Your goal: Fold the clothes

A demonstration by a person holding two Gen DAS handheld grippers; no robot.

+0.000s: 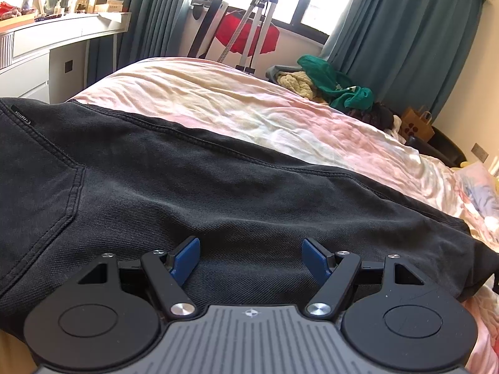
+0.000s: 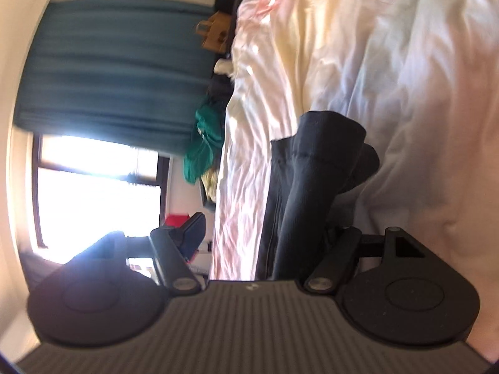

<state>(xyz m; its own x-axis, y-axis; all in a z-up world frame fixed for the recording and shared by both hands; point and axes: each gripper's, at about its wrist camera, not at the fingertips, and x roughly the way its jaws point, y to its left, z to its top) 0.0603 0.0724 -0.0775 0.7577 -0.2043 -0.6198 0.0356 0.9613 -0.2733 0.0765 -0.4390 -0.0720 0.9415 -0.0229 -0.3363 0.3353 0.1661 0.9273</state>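
Observation:
Black jeans (image 1: 187, 193) lie spread across the bed, waist and label at the left, legs running right. My left gripper (image 1: 251, 254) is open and empty, its blue fingers just above the jeans near the front edge. In the right wrist view the camera is rolled sideways and blurred. My right gripper (image 2: 265, 233) stands open; the left blue finger (image 2: 195, 229) shows and the right one is hidden behind the jeans' leg end (image 2: 312, 171), which lies between the jaws, folded and bunched. I cannot tell if it touches the fingers.
The bed has a rumpled pink and cream sheet (image 1: 249, 103). A pile of green and yellow clothes (image 1: 327, 82) sits at its far edge. A white dresser (image 1: 46, 50) stands left. A red-covered rack (image 1: 249, 34), teal curtains and a paper bag (image 1: 416, 124) are behind.

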